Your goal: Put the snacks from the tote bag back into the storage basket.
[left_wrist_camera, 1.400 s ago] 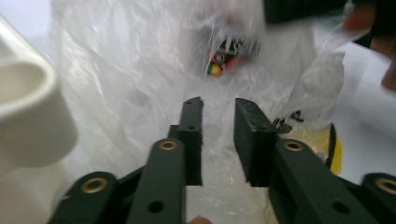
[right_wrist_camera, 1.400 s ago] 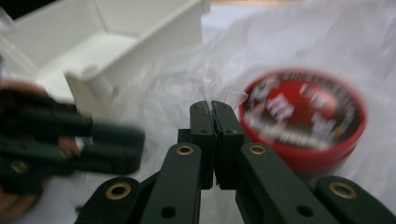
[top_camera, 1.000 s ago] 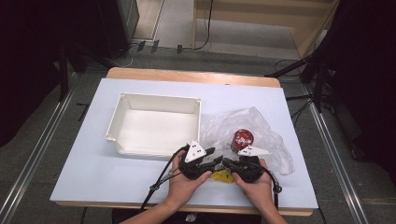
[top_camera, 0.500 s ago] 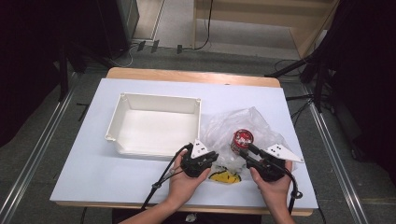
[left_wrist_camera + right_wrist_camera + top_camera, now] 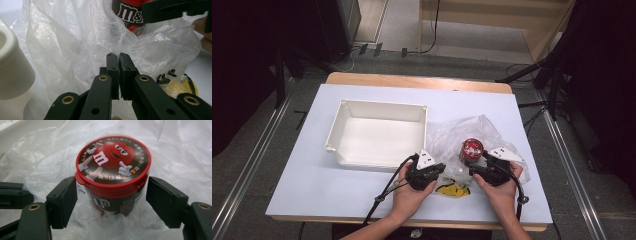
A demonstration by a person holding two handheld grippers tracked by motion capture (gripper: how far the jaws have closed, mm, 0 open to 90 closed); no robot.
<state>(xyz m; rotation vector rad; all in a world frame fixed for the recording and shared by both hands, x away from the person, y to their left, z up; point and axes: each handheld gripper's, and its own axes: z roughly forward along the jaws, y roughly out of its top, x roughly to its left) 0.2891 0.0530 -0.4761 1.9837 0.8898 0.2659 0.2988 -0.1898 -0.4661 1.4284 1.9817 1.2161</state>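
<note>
Near the tabletop's front right corner, the candy tub [image 5: 112, 173] stands in the clear plastic bag [image 5: 452, 137]. The left gripper [image 5: 119, 75] is clenched on bag film; the right gripper [image 5: 111, 202] fingers, just opening, straddle the tub without pressing. Risk: closing catches loose film, so the tub slips or tips.

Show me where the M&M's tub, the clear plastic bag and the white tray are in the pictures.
M&M's tub [image 5: 113, 161]: right gripper view, on the printed red lid.
clear plastic bag [image 5: 75, 37]: left gripper view, on the crumpled film above the jaws.
white tray [image 5: 384, 111]: high view, on the far wall.
</note>
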